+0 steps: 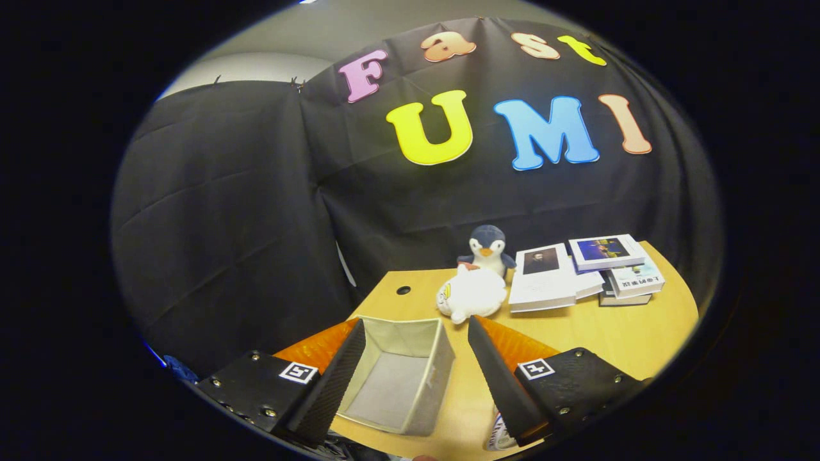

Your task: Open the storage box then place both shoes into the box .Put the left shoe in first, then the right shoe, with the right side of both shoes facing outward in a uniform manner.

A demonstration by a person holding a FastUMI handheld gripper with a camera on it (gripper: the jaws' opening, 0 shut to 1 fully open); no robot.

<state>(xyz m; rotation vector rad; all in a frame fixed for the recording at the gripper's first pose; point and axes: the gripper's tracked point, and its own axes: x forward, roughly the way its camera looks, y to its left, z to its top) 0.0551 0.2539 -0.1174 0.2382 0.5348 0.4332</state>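
Storage box [398, 378] sits open on the worktop [615, 333]; 2 plush toys [474, 291] and books [586, 272] beyond; gripper [410, 378] spread above it, seemingly empty.

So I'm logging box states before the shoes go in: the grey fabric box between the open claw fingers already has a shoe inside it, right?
Not quite. The gripper view shows the grey fabric box lying between the open fingers of the claw, as you say, but its inside is bare: no shoe is in it. The soft white toy lies on the table beyond the box, not in it.
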